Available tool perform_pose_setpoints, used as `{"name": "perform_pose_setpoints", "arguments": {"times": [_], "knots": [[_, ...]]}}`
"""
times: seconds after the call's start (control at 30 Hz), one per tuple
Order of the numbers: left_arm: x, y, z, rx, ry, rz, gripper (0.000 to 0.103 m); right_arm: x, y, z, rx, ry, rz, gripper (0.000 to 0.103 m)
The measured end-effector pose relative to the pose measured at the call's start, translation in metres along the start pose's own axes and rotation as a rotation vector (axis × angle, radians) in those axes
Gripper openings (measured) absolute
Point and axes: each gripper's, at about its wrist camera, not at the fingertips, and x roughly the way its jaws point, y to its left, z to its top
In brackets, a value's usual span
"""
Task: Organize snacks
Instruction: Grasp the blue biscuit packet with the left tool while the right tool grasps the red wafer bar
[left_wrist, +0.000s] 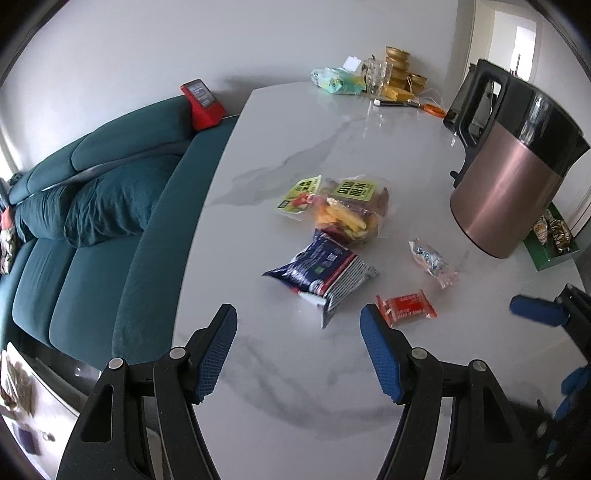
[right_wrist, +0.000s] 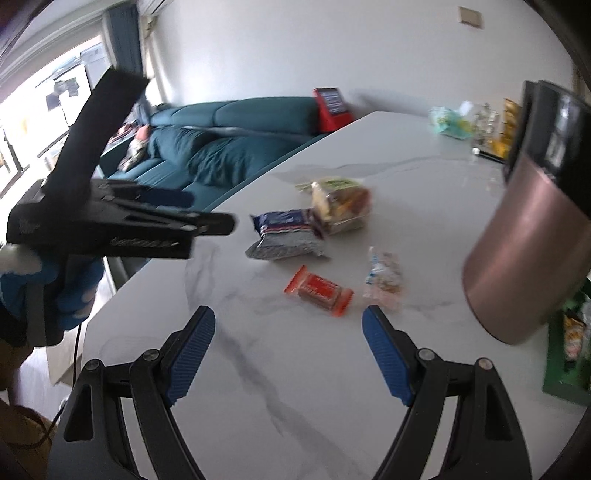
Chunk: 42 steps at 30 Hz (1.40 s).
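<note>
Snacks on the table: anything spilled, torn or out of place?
Nothing spilled or torn. The dried fruit bag, blue packet, clear candy bag and orange bar just lie scattered on the table, unsorted.

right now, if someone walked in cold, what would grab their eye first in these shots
Probably the tall rose-gold kettle looming at the right of the white marble table. Next, the loose cluster of snacks mid-table: a dark blue packet, a clear bag of colourful chips and a small orange wrapper. Behind sits a teal sofa.
</note>
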Motion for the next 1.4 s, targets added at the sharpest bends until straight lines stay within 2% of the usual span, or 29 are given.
{"name": "perform_pose_setpoints", "arguments": {"times": [0.37,0.7,0.9,1.07,1.4], "knots": [[0.033,-0.009,0.021,-0.008,0.021,0.034,0.064,0.024,-0.04,0.008,0.019,0.013,0.04,0.103],[0.053,-0.008,0.032,-0.045,0.039,0.033,0.063,0.056,-0.012,0.023,-0.133,0.035,0.251,0.103],[0.062,-0.015,0.036,-0.075,0.053,0.022,0.063,0.081,-0.013,0.029,-0.135,0.055,0.26,0.103],[0.07,-0.017,0.038,-0.146,0.081,0.019,0.063,0.096,-0.018,0.03,-0.146,0.089,0.248,0.103],[0.083,-0.015,0.035,-0.245,0.129,0.071,0.063,0.113,-0.028,0.028,-0.152,0.126,0.253,0.103]]}}
